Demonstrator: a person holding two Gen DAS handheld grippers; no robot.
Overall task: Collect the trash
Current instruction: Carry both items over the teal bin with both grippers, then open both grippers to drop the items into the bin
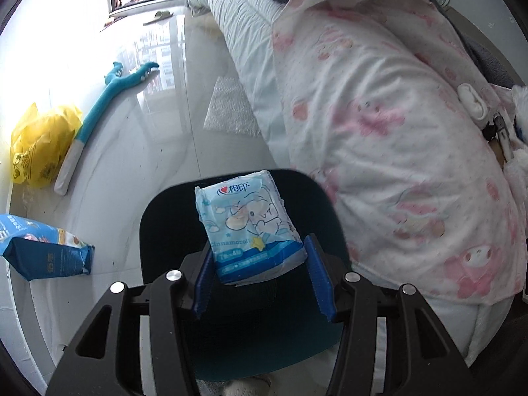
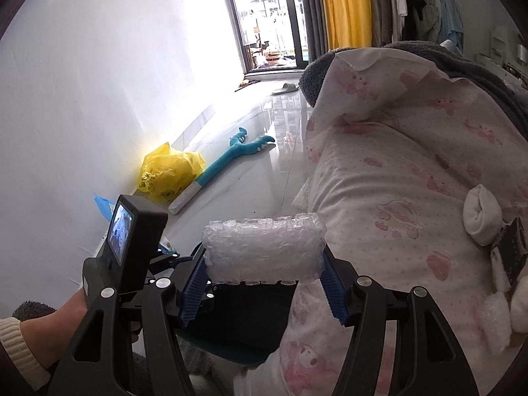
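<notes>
While both claws hung above a dark bin (image 1: 158, 217) beside the bed (image 1: 379, 115), each one held a piece of trash. The left gripper (image 1: 259, 272) was closed around the lower end of a blue tissue packet (image 1: 249, 227), which stood up between its blue pads directly over the bin's opening. The right gripper (image 2: 264, 275) pinched a roll of bubble wrap (image 2: 264, 247) across its width, near the bed's pink-printed quilt (image 2: 412, 171), with the bin's dark edge only partly visible below it. If the right claw let go from there, the light roll could have landed on the quilt or the floor rather than in the bin. More litter lay well apart by the wall: a yellow plastic bag (image 1: 43, 142) and a blue snack bag (image 1: 46, 254).
</notes>
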